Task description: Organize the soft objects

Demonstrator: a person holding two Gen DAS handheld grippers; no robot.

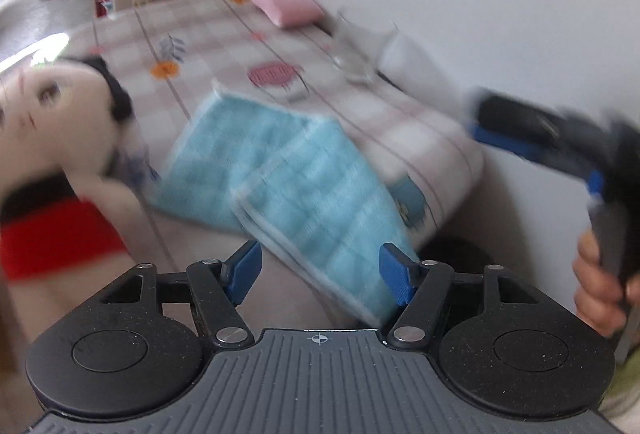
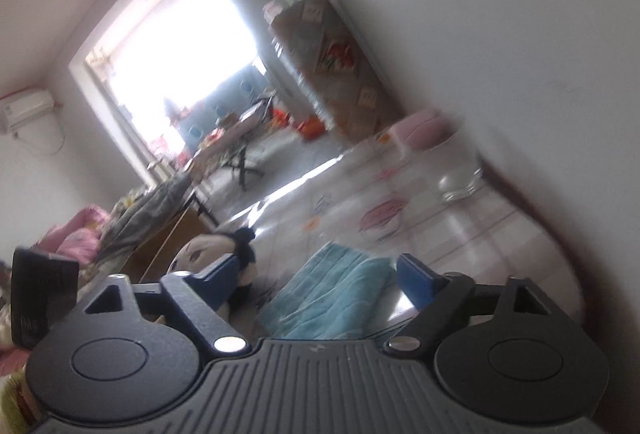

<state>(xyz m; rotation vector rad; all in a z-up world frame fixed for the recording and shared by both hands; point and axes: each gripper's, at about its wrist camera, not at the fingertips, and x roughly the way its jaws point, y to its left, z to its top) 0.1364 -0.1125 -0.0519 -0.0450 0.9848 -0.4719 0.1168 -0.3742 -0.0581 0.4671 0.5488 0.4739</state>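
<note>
1. Bed (image 1: 400, 138): I see a checked, flower-printed cover that carries everything here, set against a pale wall.
2. Doll (image 1: 60, 138): a plush figure with black hair and a red band lies at the left of the bed, just beside the towel. I judge it light and squashy, best taken around the body.
3. Blue towel (image 1: 280, 170): folded, it lies mid-bed, its near corner reaching between the jaws of my left hand-held gripper (image 1: 320, 270). It looks limp and light; I would grip a folded edge through all layers so it does not unfold.
4. Pink cushion (image 1: 288, 8) and clear glass (image 1: 354, 54): both sit at the far end, well apart from the towel; the glass is fragile.
5. Left hand-held gripper: released, pads not pressing the cloth.
6. Right hand-held gripper (image 2: 316, 274): spread wide, holding nothing, pointed over towel and doll.
</note>
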